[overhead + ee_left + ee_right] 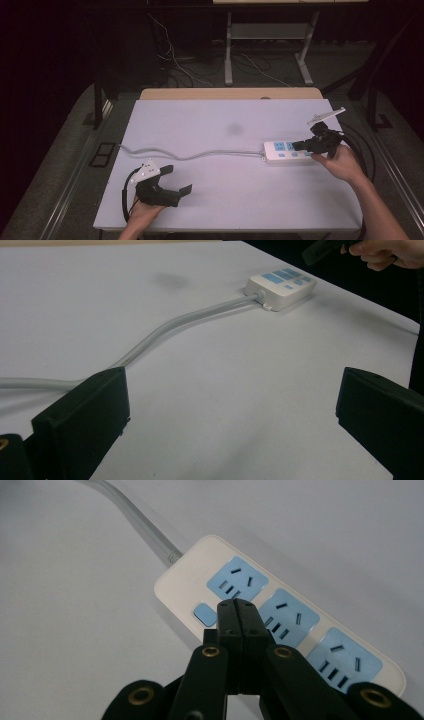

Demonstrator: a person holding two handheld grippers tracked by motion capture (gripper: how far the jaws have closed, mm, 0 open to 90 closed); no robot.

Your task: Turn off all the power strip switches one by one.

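Hovering just over the white plastic power strip with three pale blue socket panels (280,625), the right tongs (239,611) are seen fully closed, with nothing held between the pads; the tips sit beside the small blue switch (204,614) at the cable end of the strip. The strip is found near the right edge of the white table (200,125), lying flat, with its grey round cable (200,154) trailing away from the strip toward the table's left edge. The left tongs (176,180) are held wide open and empty, well apart from the strip, resting low by the near-left part of the table, with a stretch of the cable seen just beyond one black pad (85,415).

The work in hand is judged to be the pressing of the switch with the closed tips. Several faults could follow. If the tips are brought down off centre, a socket panel beside the switch could be struck instead and the switch left unpressed. If the push is angled rather than straight, the light strip could be slid or tipped, since nothing steadies it. The right hand (342,162) could also nudge the strip.
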